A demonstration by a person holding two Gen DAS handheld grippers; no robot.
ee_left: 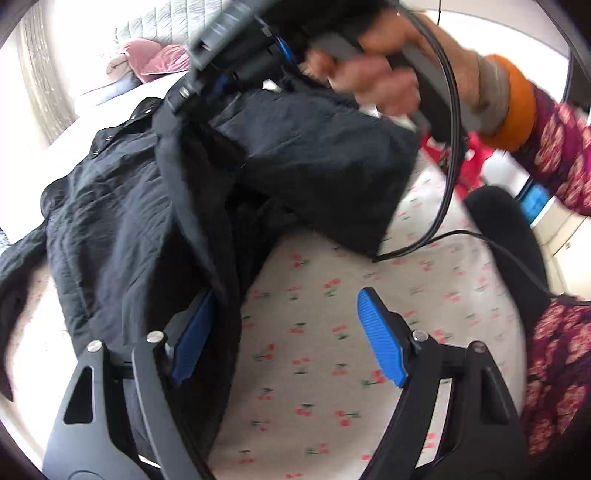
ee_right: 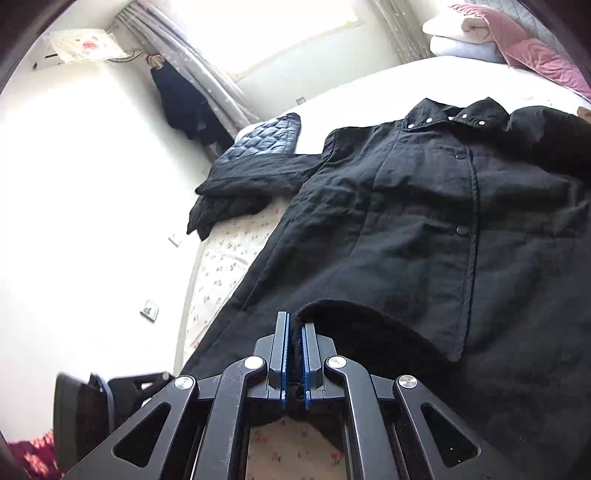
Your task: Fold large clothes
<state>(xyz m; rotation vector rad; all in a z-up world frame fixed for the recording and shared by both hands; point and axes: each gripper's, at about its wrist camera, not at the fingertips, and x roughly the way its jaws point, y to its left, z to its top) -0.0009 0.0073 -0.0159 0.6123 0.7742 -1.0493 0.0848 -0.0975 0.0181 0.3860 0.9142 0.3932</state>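
With the right gripper point(ee_right: 294, 354) pinching the coat's point(ee_right: 424, 229) hem, carry it toward the collar ahead while the spread left gripper point(ee_left: 284, 332) steadies the cloth beside it.

A white bed sheet printed with small red cherries point(ee_left: 321, 373) covered the mattress. At the head of the bed lay a dusty-pink velvet cushion point(ee_right: 532, 48) beside folded white bedding point(ee_right: 458, 31) (stacked against a pale quilted headboard point(ee_left: 162, 22)). A navy quilted blanket point(ee_right: 266, 142) rested near the mattress's far edge. Grey patterned curtains point(ee_right: 207, 70) hung beside a bright window point(ee_right: 273, 26), with a dark garment on a hanger point(ee_right: 181, 103) against the white wall point(ee_right: 74, 203). A wall-mounted air conditioner under a printed cover point(ee_right: 81, 46) sat high in the corner. A red plastic stool point(ee_left: 469, 166) stood beyond the bed.
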